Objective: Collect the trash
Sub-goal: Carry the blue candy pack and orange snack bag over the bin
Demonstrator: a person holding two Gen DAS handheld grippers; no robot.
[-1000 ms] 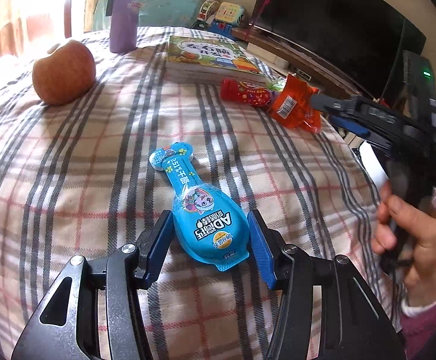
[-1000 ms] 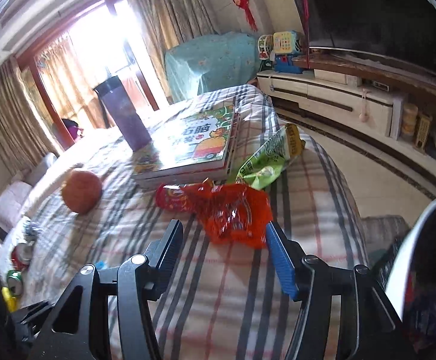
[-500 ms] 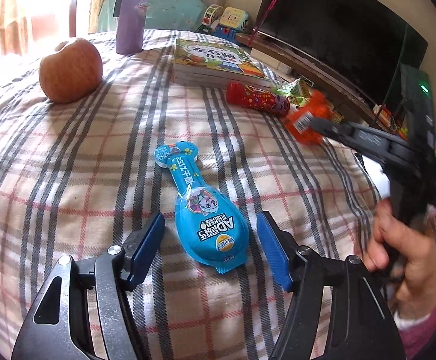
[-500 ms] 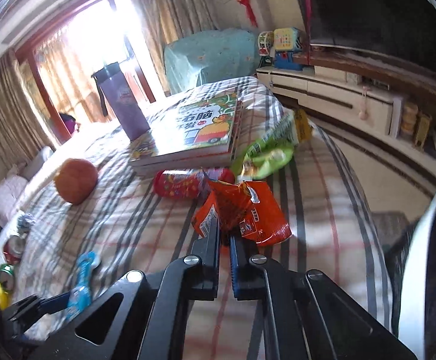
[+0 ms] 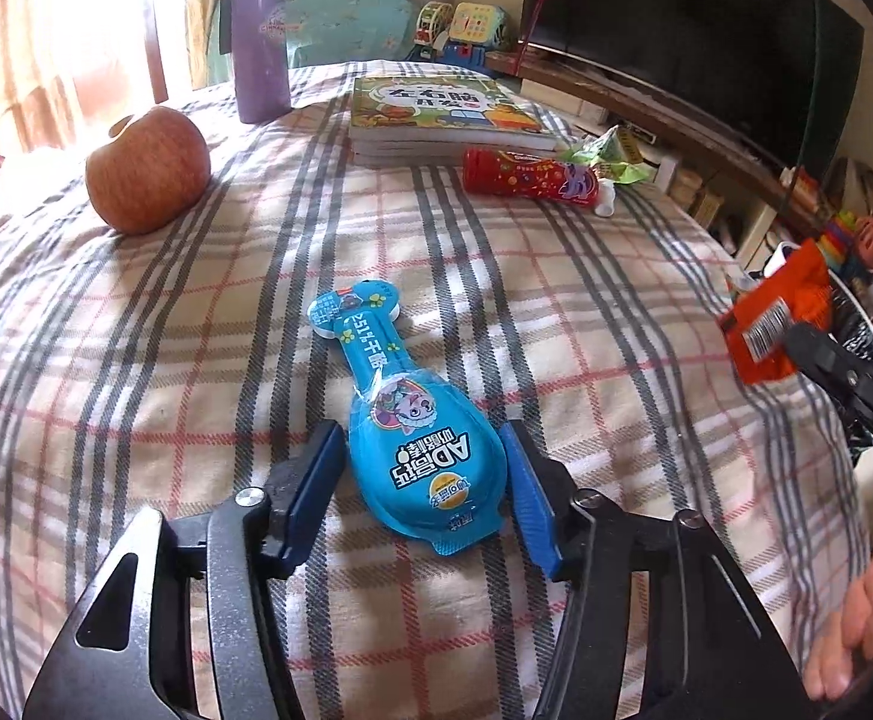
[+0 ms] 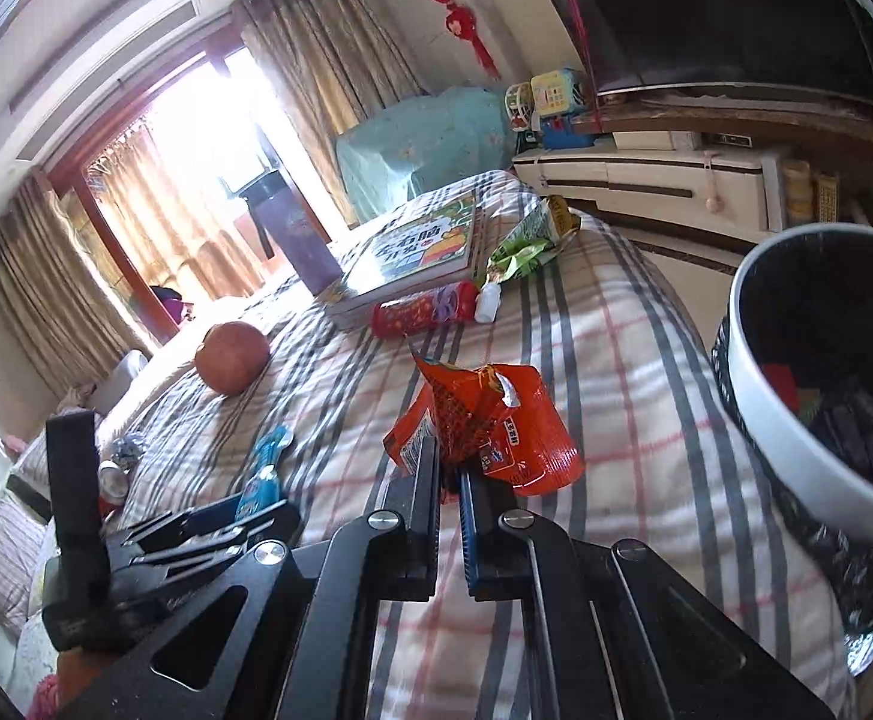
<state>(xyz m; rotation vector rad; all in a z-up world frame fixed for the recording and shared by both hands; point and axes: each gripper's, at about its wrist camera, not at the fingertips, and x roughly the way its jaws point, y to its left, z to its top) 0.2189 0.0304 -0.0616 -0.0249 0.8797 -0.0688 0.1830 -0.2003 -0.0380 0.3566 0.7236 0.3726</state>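
Observation:
A blue spoon-shaped snack pack (image 5: pixel 424 450) lies on the plaid bedcover, its wide end between my left gripper's (image 5: pixel 421 429) blue pads. The jaws are closing and the pads sit against its sides. My right gripper (image 6: pixel 449 450) is shut on a crumpled orange wrapper (image 6: pixel 496 420) and holds it above the cover. Close on the right stands a white bin (image 6: pixel 760 408) lined with a black bag. The left wrist view shows that orange wrapper (image 5: pixel 772 318) at the bed's right edge. A red tube (image 5: pixel 526 174) and a green wrapper (image 5: pixel 604 150) lie beside the books.
An apple (image 5: pixel 148 171), a purple bottle (image 5: pixel 259 36) and a stack of books (image 5: pixel 442 108) sit further back on the bed. A small white bottle (image 5: pixel 604 201) lies by the red tube. A TV and low shelves run along the right, past the bed's edge.
My right gripper shut on the orange wrapper, lifted it off the cover and carried it right, next to the bin. My left jaws widened around the blue pack, then narrowed again.

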